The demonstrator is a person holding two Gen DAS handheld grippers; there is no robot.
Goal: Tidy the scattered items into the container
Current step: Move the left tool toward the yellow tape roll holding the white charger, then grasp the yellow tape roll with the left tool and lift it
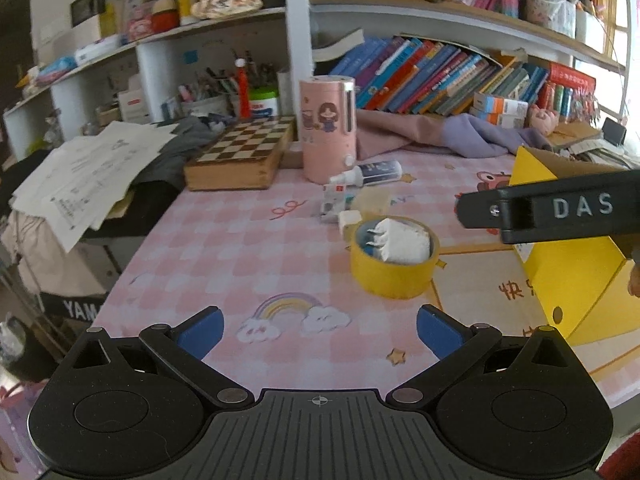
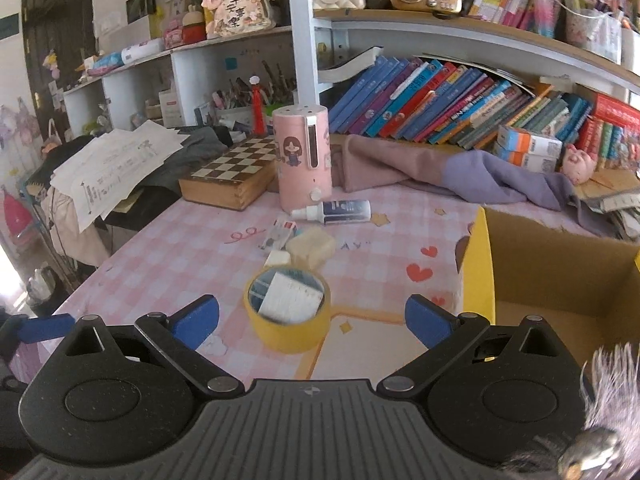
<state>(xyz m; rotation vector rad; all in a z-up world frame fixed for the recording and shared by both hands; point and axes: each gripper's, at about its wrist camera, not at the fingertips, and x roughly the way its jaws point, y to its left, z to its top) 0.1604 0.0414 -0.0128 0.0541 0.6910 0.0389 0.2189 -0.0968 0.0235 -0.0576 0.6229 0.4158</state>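
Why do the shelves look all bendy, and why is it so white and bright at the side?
Left wrist view: the fisheye lens curves the bookshelf, and window light washes out the far right edge. Right wrist view: the shelf bows the same way, the white thing inside the yellow tape roll looks smeared, and the left edge glares; the middle stays evenly lit.

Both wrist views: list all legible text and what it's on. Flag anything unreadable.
"DAS": white letters on the black gripper arm crossing the left wrist view.
"YAM", cut off: black item below the table edge.
"AY", partly hidden: printed on the pink tablecloth.
Chinese characters on the plush figure: visible, not reliably readable.
Book spines, papers, bottle label: too small or blurred.
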